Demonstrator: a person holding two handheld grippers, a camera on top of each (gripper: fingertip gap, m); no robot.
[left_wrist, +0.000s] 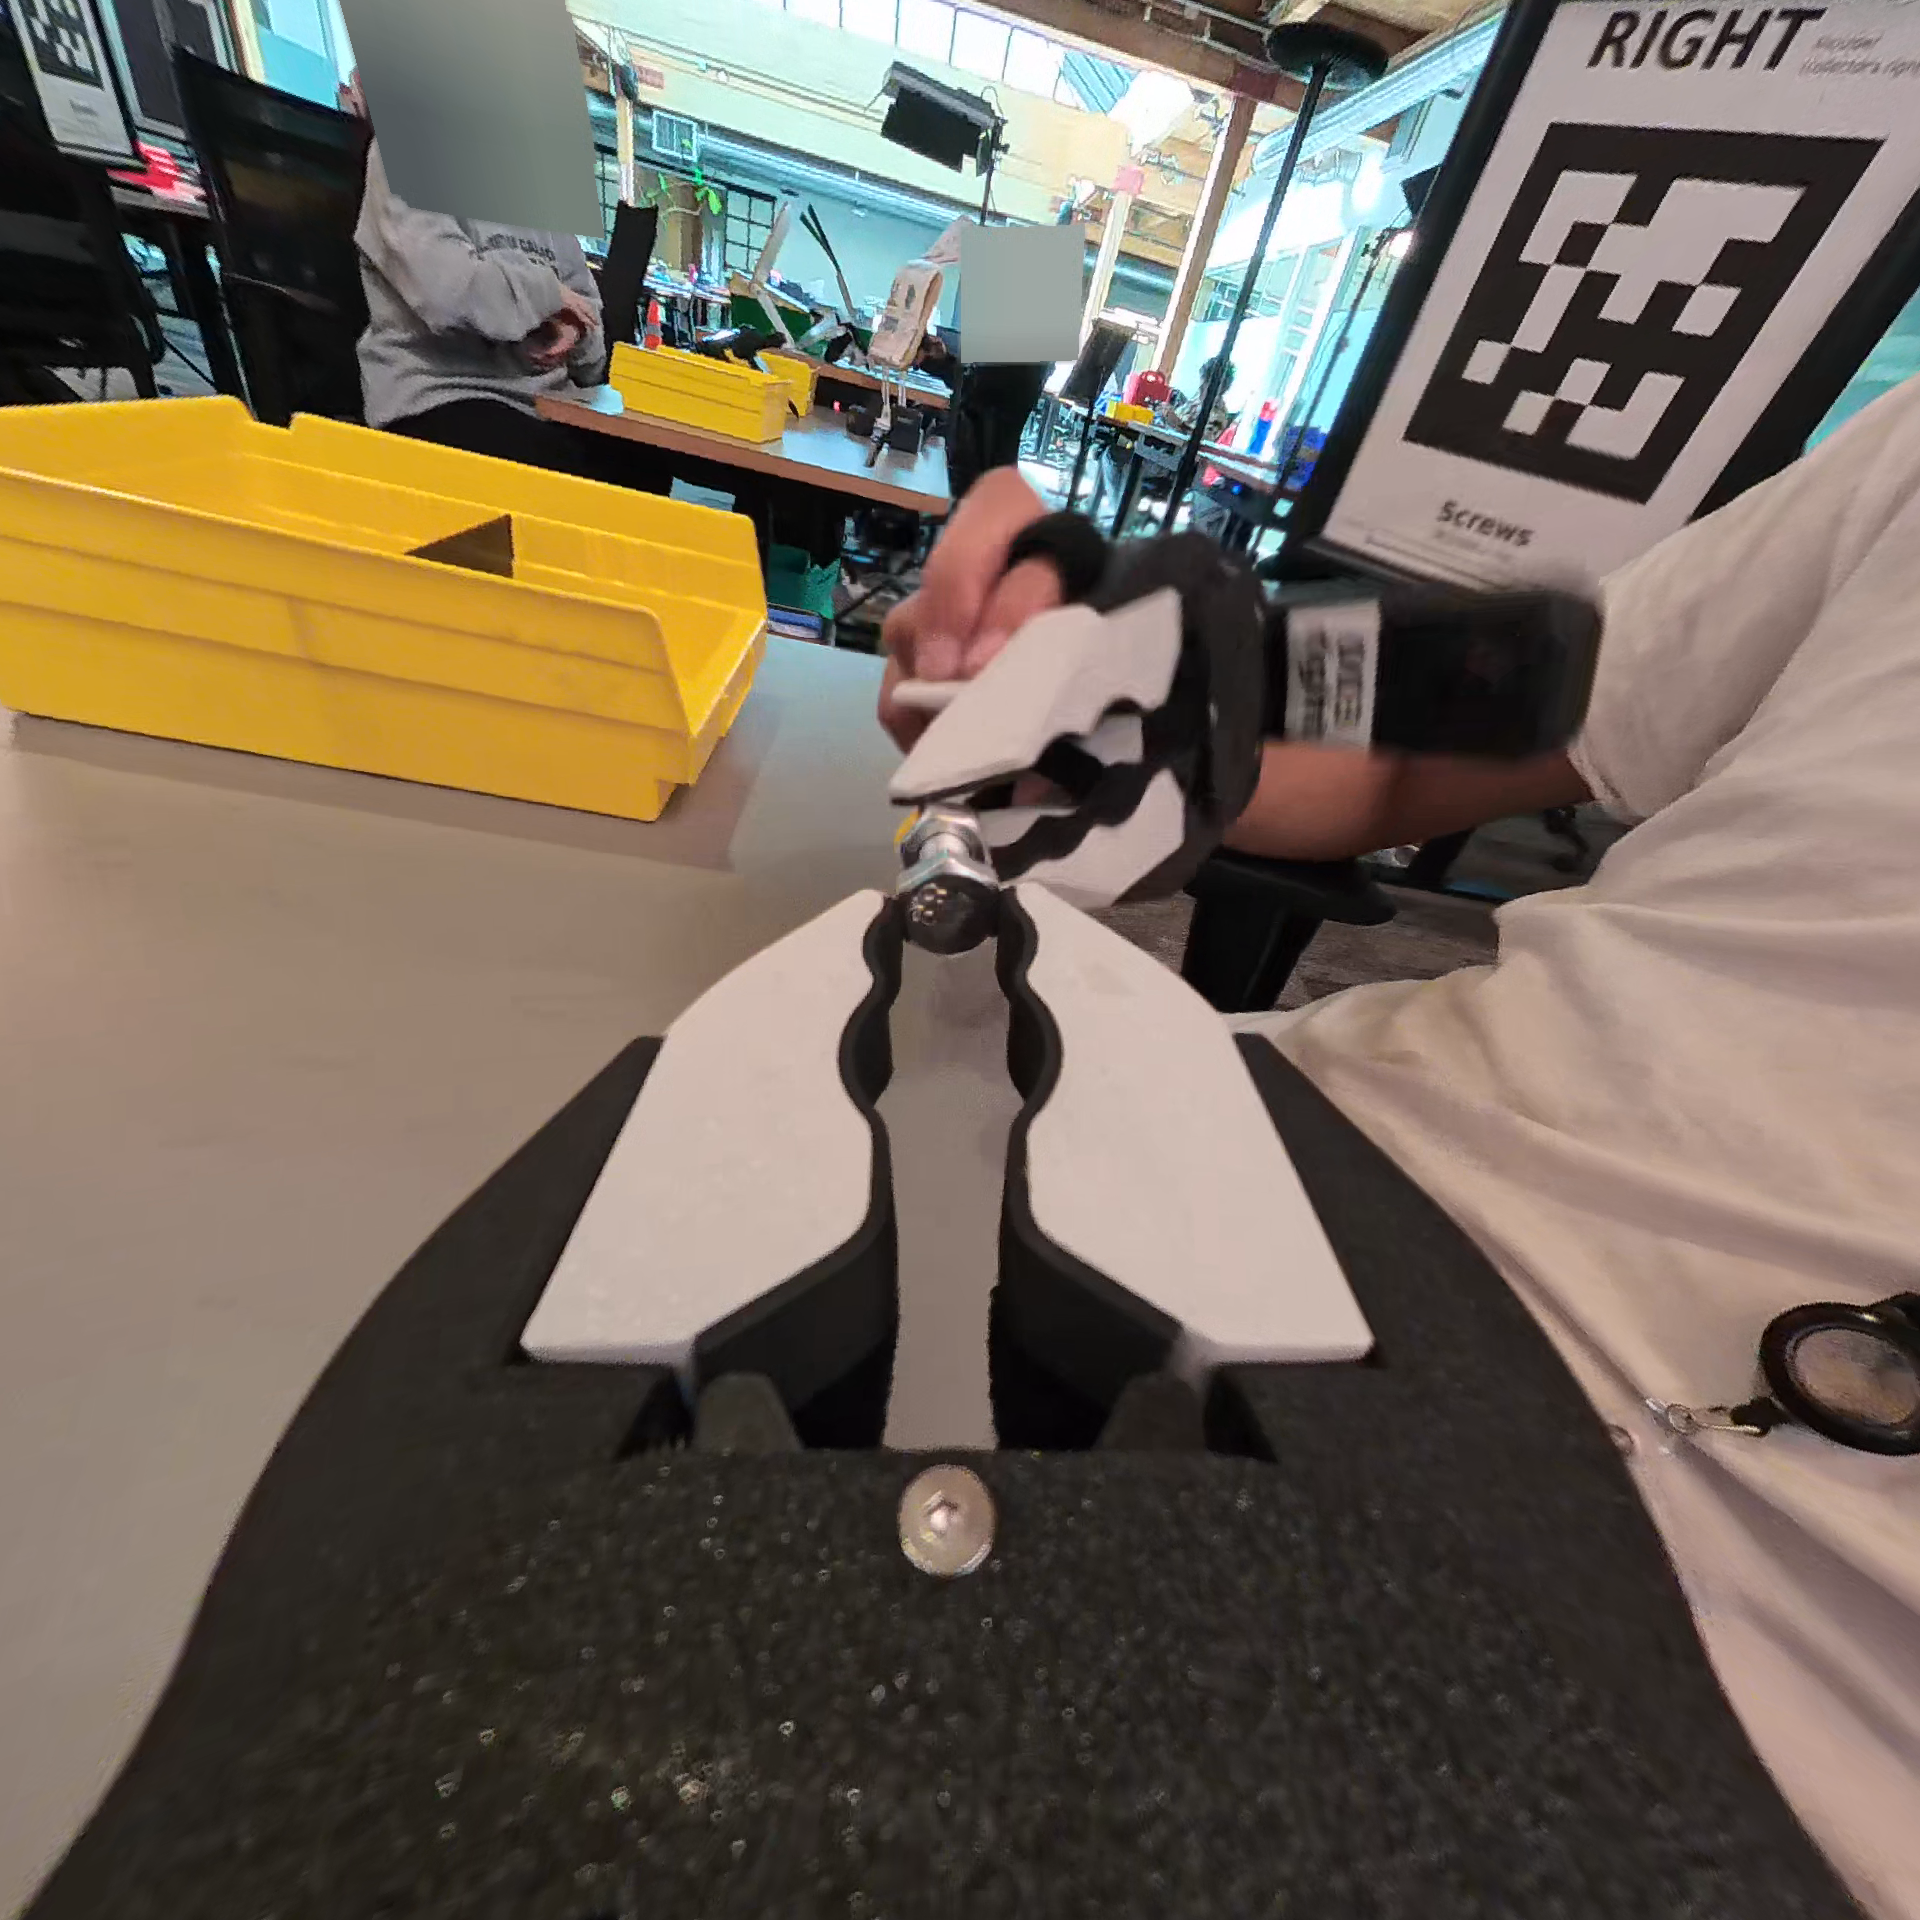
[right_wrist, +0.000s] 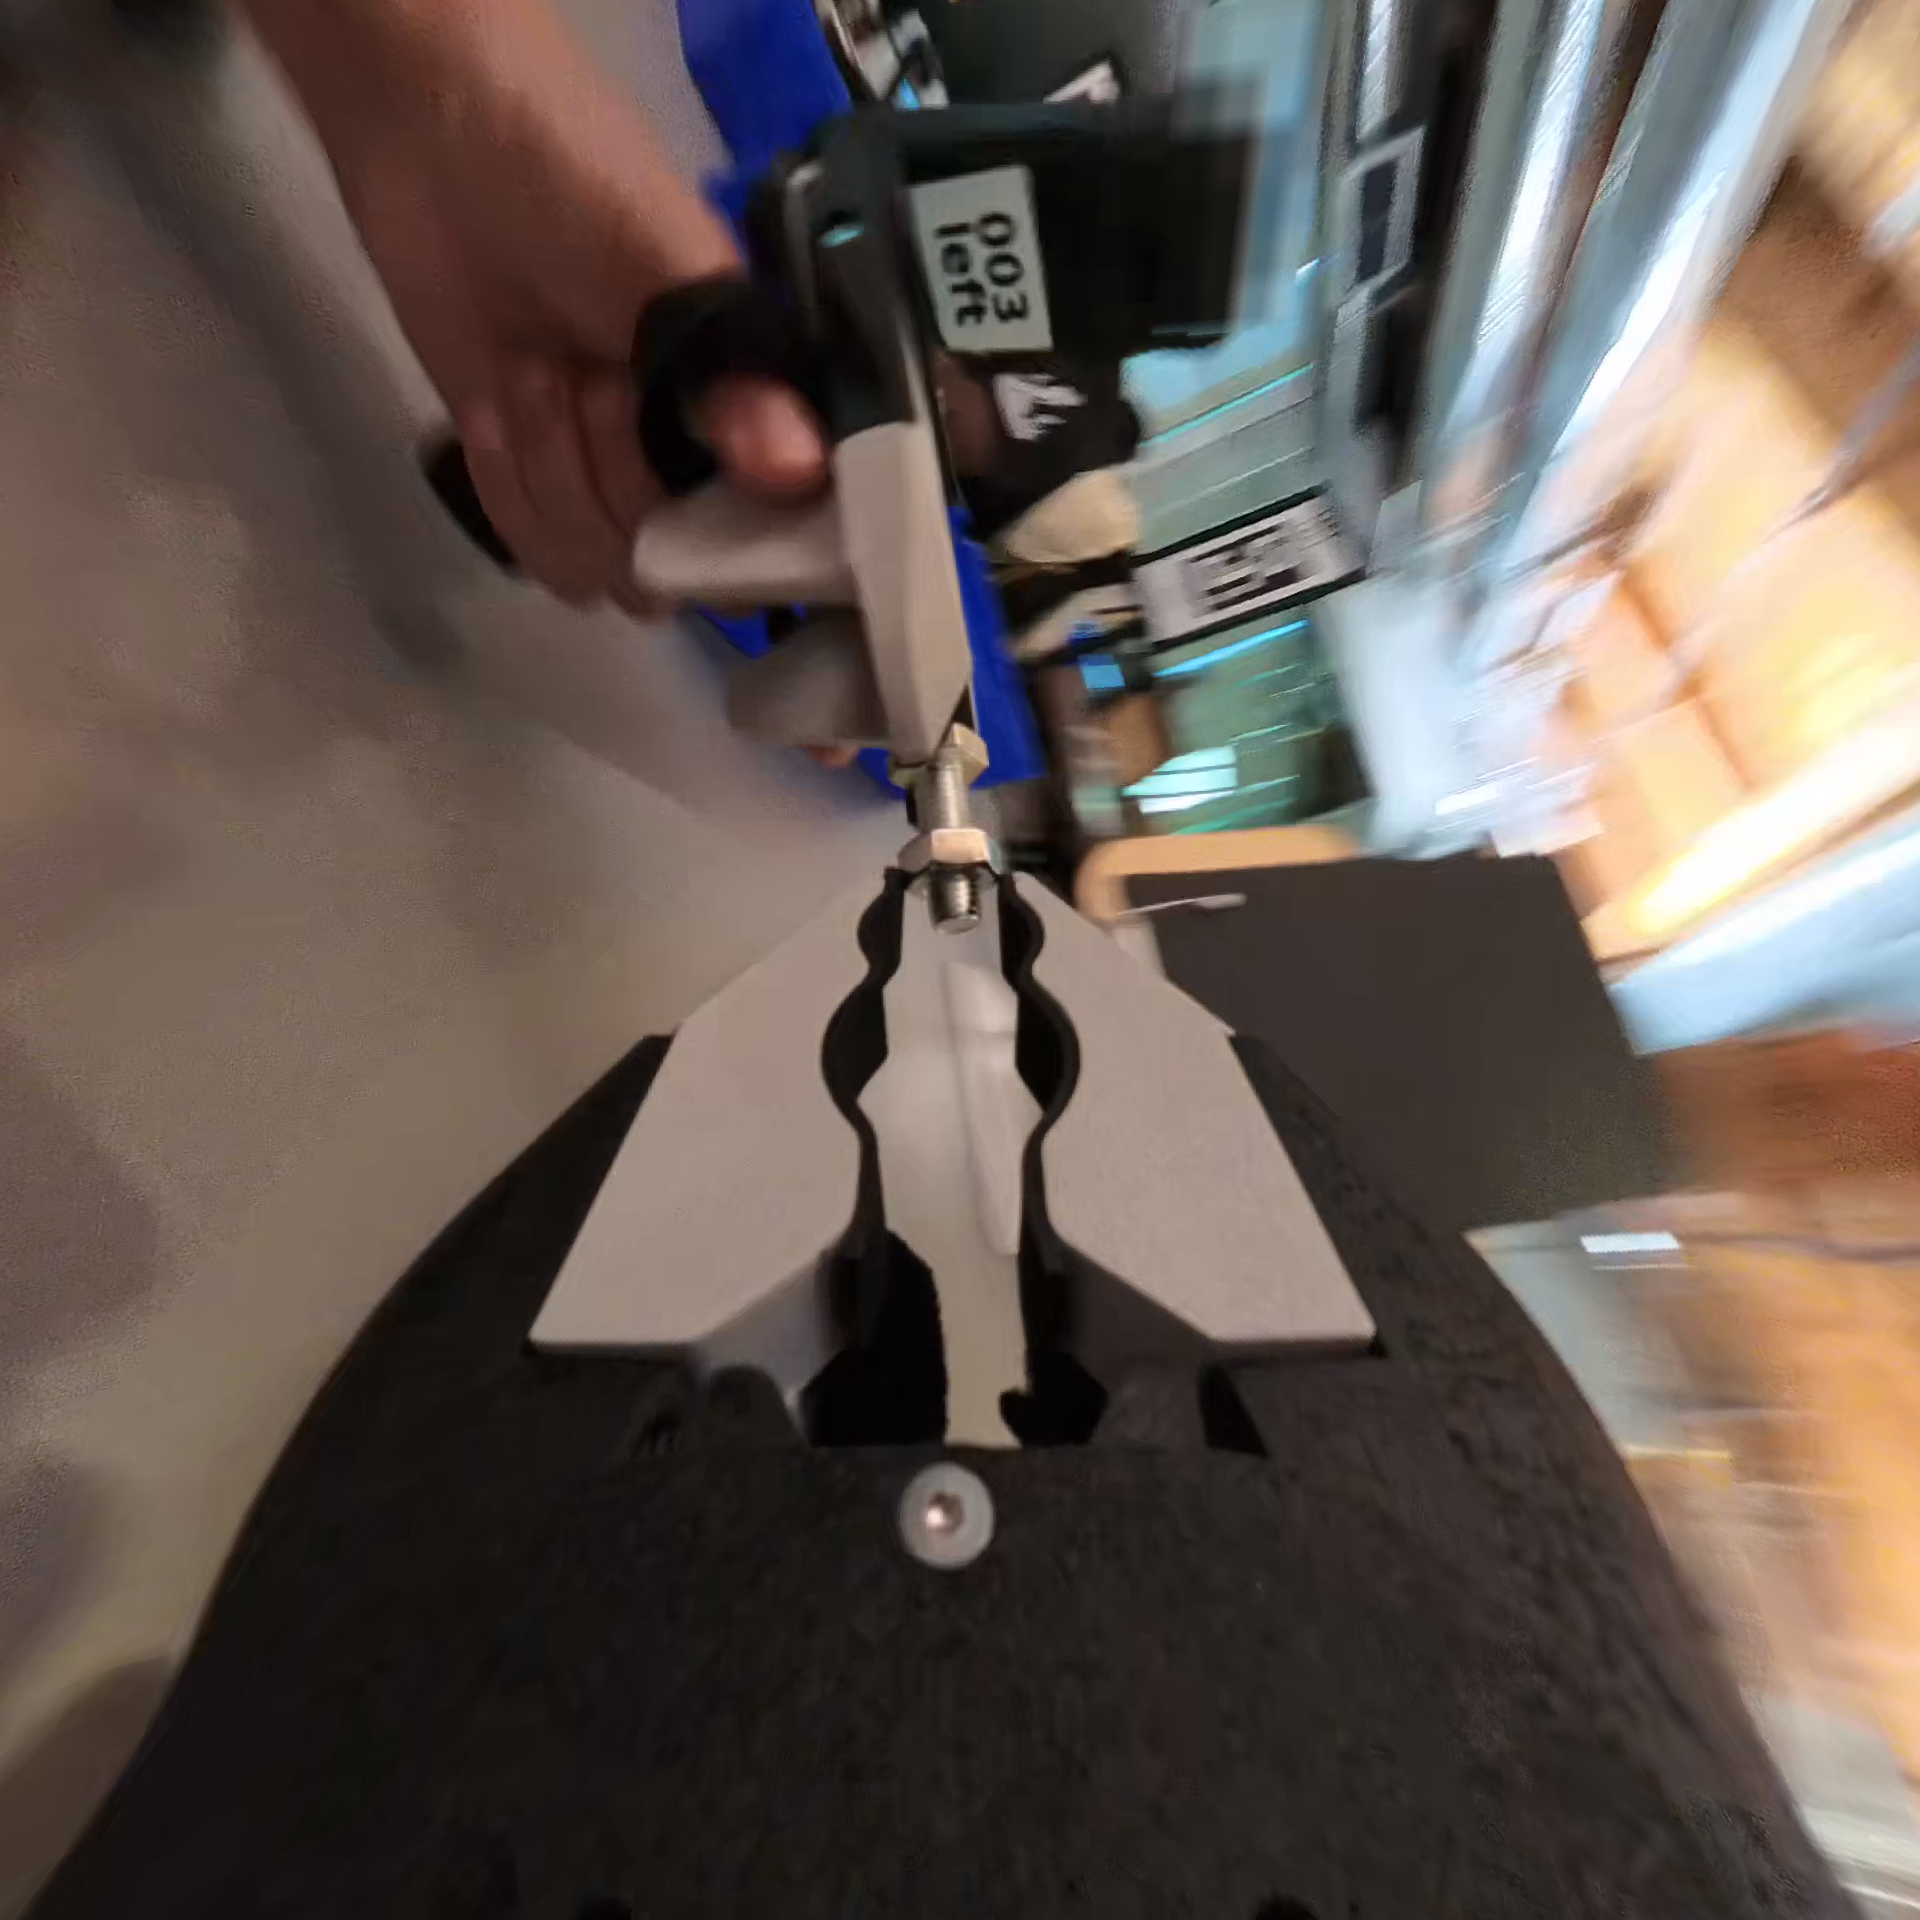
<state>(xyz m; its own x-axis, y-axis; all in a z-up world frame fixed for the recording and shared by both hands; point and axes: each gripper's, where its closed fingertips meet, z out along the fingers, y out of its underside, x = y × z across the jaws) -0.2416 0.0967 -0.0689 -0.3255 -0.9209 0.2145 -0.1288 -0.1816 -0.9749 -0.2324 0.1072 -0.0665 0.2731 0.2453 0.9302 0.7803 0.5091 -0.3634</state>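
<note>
The left gripper (left_wrist: 948, 914) clenched the hex head of a steel bolt (left_wrist: 940, 883) above the grey table (left_wrist: 312, 987); the right gripper (right_wrist: 948, 883) pinched the nut (right_wrist: 948, 847) threaded on its shank; a yellow bin (left_wrist: 364, 623) sat nearby at left.

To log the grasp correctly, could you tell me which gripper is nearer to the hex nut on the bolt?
Right: the right gripper pinches the nut itself; the left gripper holds the bolt head, up the shaft from it.

White-fingered, black-padded left claw (left_wrist: 948, 914) on speckled black base; person's white sleeve (left_wrist: 1714, 644).
</note>
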